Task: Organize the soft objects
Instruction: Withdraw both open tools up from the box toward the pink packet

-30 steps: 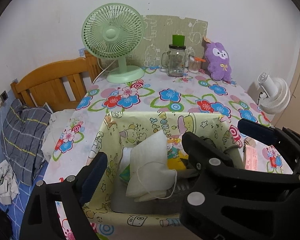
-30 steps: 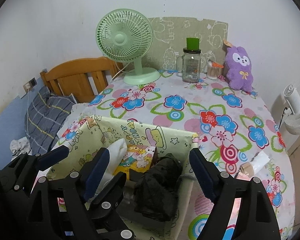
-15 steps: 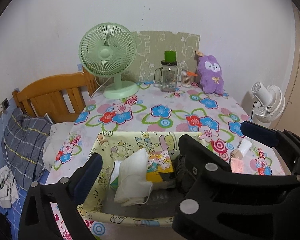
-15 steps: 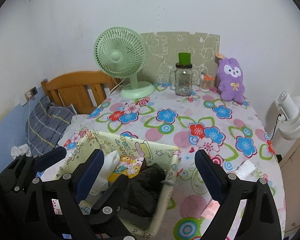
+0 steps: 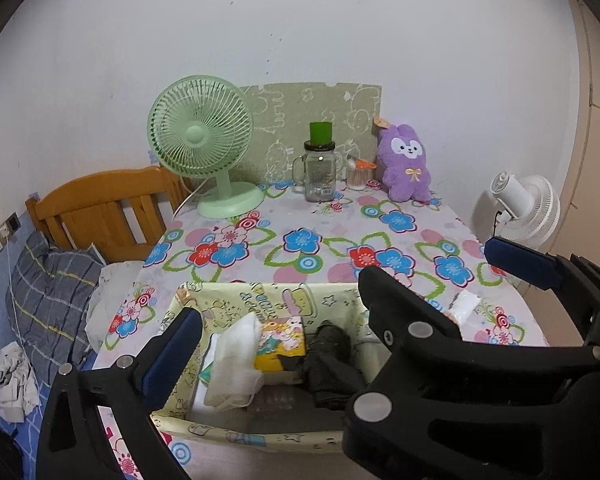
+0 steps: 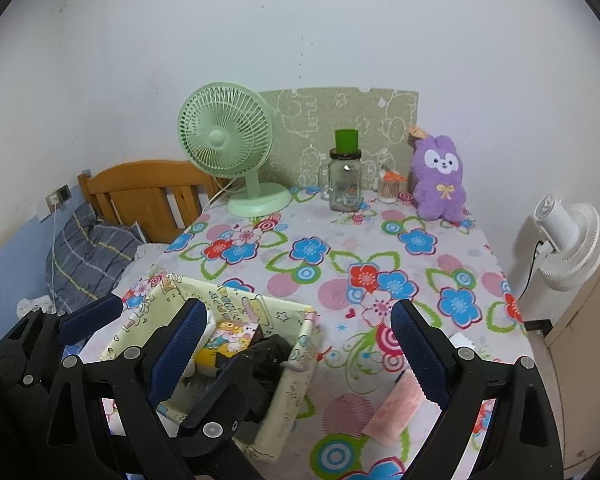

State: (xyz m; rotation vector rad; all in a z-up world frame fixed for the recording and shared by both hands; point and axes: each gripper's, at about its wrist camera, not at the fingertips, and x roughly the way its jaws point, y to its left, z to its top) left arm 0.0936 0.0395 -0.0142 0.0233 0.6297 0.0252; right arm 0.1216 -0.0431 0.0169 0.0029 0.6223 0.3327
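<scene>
With both grippers' fingers (image 6: 420, 356) wide and empty, reach for pink cloth (image 6: 396, 410) beside fabric bin (image 6: 300, 364).

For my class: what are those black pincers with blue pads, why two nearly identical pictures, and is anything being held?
Each black pincer is a handheld tool worked by a person, with a camera looking along its fingers. One picture comes from the left tool, the other from the right tool. Both tools are open and hold nothing. Below them on the flowered table sits a fabric bin holding a white cloth, a yellow packet and dark fabric. At the back stand a green fan, a jar and a purple plush.
</scene>
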